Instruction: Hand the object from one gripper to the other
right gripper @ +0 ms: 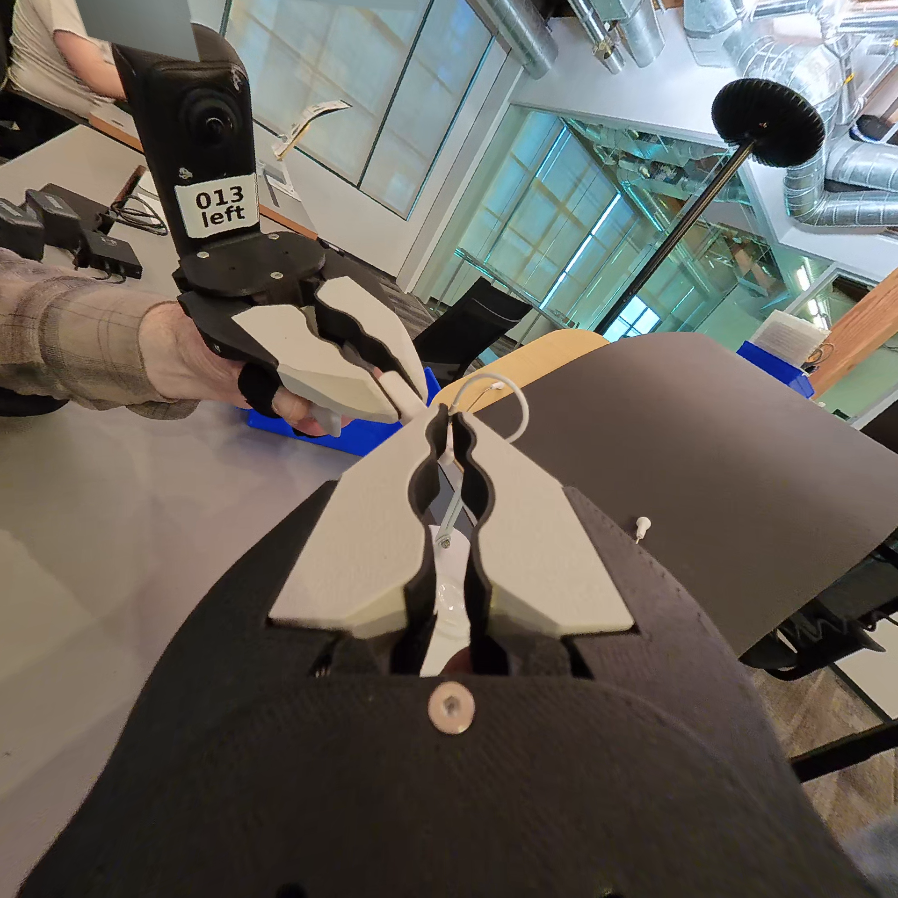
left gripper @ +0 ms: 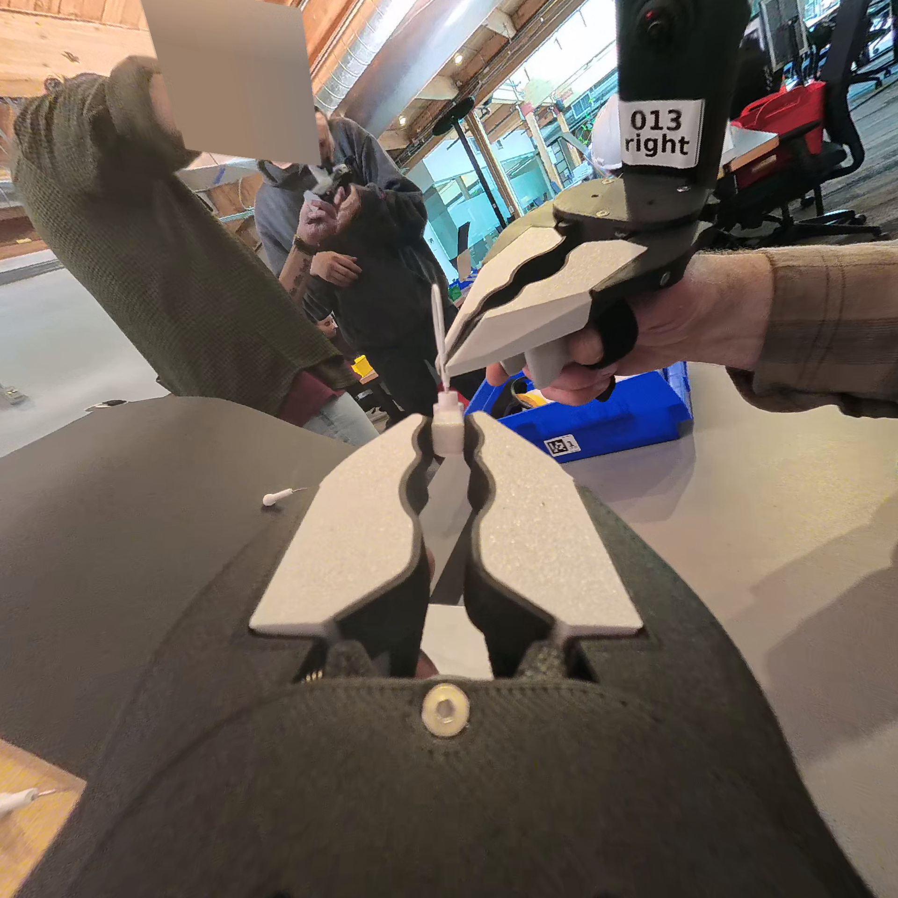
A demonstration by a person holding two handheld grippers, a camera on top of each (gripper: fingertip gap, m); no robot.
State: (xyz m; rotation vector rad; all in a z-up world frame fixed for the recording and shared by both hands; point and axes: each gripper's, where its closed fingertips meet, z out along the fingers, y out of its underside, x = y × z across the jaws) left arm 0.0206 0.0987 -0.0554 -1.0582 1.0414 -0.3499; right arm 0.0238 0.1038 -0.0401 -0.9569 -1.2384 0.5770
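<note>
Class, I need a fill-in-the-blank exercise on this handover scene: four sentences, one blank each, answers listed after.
1. The left gripper is shut on the white cable's ____ end.
2. The right gripper pinches the cable's thin ____.
3. The bin behind the grippers is coloured ____.
4. A loose white plug lies on the ____ mat.

Missing words: plug; cord; blue; dark

The right gripper [right gripper: 449, 420] pinches a thin white cable [right gripper: 520, 403] at its fingertips, the cable looping upward. The left gripper [right gripper: 405, 405], held in a hand [right gripper: 194, 359], clamps the cable's white plug end [right gripper: 396, 386] just beside it. A blue bin [right gripper: 362, 435] sits on the grey tabletop [right gripper: 146, 486].
</note>
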